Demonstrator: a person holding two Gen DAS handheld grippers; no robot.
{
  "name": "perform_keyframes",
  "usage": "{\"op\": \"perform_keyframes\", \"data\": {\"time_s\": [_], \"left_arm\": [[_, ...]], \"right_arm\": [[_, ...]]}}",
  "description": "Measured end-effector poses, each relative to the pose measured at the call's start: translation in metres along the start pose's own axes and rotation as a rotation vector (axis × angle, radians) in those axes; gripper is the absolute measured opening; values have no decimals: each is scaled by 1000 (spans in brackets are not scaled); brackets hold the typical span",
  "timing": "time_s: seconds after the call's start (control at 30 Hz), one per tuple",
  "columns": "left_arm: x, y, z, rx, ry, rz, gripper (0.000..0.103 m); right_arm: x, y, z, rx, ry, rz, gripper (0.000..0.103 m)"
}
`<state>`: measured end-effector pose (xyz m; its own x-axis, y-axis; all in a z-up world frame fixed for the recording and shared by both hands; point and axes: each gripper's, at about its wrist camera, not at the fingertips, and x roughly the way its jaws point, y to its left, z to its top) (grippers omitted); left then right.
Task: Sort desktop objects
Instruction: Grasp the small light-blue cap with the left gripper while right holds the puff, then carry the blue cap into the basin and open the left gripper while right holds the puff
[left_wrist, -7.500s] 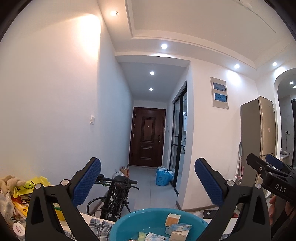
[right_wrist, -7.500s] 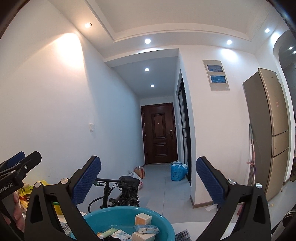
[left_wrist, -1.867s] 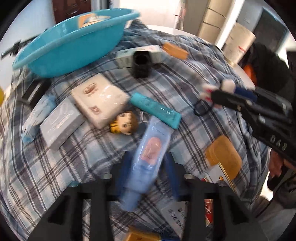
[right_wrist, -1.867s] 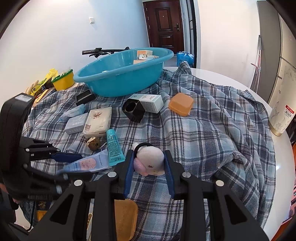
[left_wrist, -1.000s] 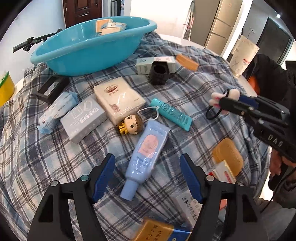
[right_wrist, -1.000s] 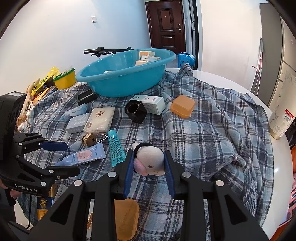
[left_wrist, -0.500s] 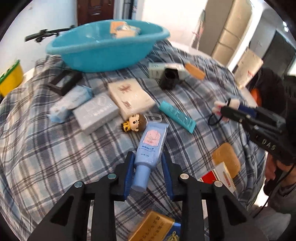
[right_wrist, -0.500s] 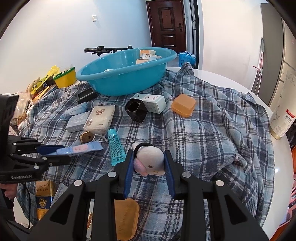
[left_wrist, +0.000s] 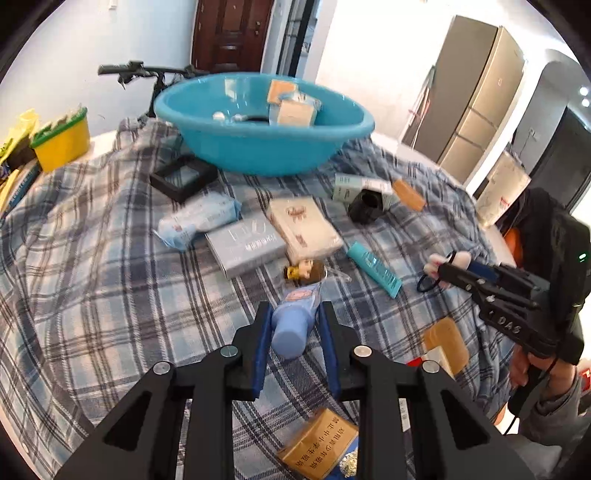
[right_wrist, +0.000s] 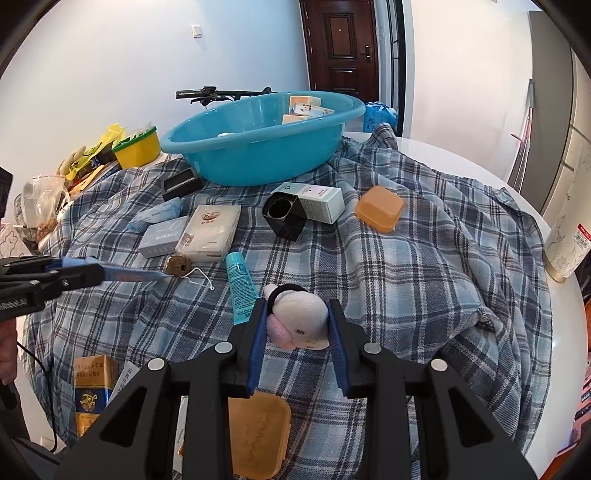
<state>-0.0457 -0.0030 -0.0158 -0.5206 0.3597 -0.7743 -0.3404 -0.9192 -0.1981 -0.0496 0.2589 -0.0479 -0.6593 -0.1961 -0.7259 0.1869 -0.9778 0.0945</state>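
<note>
Basin (left_wrist: 258, 155) contents half hidden by rim, printed box labels unreadable

Bare plaid cloth (left_wrist: 92, 295) lies open at near left; boxes, a teal tube (left_wrist: 373, 268) and a doll (left_wrist: 304, 269) crowd the way to the far blue basin (left_wrist: 258, 147)

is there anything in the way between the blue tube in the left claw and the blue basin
Nothing tall. The left claw, closing on the blue tube, holds it above the doll keychain, grey box and white pack lying before the basin.
</note>
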Motion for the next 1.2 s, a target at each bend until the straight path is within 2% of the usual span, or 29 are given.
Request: {"op": "perform_keyframes", "data": {"time_s": [0.13,0.43,0.47,0.53,0.67,0.77,0.9,1.0,1.2], "left_arm": [[-19,-1,9,5,-61,8,25],[-8,0,12,-20,-56,12,25],[-9,1,11,-19,-74,26,25],[-11,-3,11,19,-111,112,25],[-13,-3,8,17,-161,145,25],[-15,-9,6,39,-215,201,25],[-22,-14,8,30,-279,174,25],[-32,-20,9,34,-364,201,25],[-51,-28,22,46,-455,216,25]], "right_arm": [[2,0,1,2,2,3,30],[1,0,0,3,2,2,30],[0,-1,0,6,-3,-1,30],[-2,-2,2,11,-12,-4,30],[-5,3,7,5,-34,1,30],[-9,10,13,-12,-54,8,30],[-17,17,23,-27,-101,0,30],[-26,24,32,-62,-164,-60,30],[-47,28,54,-74,-256,-53,30]]}}
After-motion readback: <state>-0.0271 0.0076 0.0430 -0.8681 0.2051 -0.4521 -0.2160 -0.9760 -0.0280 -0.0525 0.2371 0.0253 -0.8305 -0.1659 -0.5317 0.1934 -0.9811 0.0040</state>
